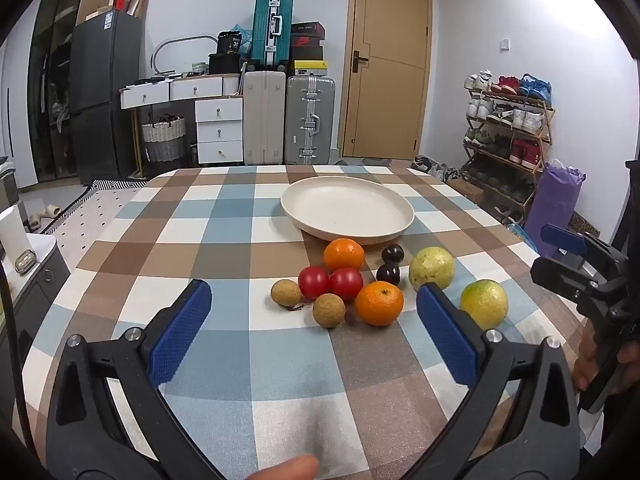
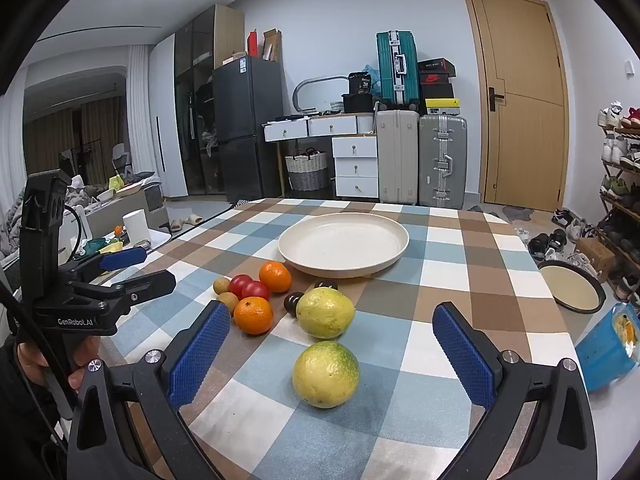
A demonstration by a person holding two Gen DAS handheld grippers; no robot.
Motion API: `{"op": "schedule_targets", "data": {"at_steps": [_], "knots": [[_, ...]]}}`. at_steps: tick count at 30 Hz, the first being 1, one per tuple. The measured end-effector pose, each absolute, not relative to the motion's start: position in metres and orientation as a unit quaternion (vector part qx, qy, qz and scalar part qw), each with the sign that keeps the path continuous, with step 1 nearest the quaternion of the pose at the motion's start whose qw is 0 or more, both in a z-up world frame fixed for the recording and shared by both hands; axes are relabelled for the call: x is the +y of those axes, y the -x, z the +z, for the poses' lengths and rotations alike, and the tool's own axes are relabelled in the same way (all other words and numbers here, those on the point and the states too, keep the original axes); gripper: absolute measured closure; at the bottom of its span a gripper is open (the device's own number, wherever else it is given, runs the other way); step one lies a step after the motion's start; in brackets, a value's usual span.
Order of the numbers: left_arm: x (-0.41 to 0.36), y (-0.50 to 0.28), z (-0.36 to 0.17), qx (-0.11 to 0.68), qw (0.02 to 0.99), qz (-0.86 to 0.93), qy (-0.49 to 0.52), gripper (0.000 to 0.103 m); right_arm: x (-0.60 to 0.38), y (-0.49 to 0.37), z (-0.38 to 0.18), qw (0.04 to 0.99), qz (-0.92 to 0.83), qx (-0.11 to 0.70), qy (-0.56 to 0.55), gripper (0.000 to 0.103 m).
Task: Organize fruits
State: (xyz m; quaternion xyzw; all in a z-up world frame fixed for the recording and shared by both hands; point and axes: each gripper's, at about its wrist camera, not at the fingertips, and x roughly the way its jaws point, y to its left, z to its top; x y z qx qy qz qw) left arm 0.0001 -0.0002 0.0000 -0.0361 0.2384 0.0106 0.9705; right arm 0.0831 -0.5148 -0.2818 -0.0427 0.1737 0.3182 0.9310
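A cream plate (image 1: 347, 209) (image 2: 343, 243) sits empty at the table's far middle. In front of it lie two oranges (image 1: 379, 303) (image 2: 253, 315), two red tomatoes (image 1: 346, 283) (image 2: 255, 290), two brown longans (image 1: 329, 310) (image 2: 221, 285), two dark plums (image 1: 388, 274) (image 2: 293, 303) and two yellow-green guavas (image 1: 484, 303) (image 2: 326, 373). My left gripper (image 1: 314, 302) is open and empty, just short of the fruit. My right gripper (image 2: 331, 326) is open and empty, with the near guava between its fingers' lines.
The checked tablecloth (image 1: 248, 360) covers the table. A blue container (image 2: 610, 346) and a dark-rimmed pan (image 2: 572, 286) lie beyond the table's right edge. Suitcases, drawers and a shoe rack (image 1: 508, 140) stand behind.
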Motion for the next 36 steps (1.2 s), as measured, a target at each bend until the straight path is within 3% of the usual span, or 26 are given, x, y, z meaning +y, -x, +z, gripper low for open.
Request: {"op": "schedule_targets", "data": {"at_steps": [36], "knots": [[0.0,-0.0002,-0.0001,0.239,0.97,0.009,0.04,0.001,-0.5156,-0.0827,-0.2811,0.931,0.318,0.172,0.044,0.0]]}}
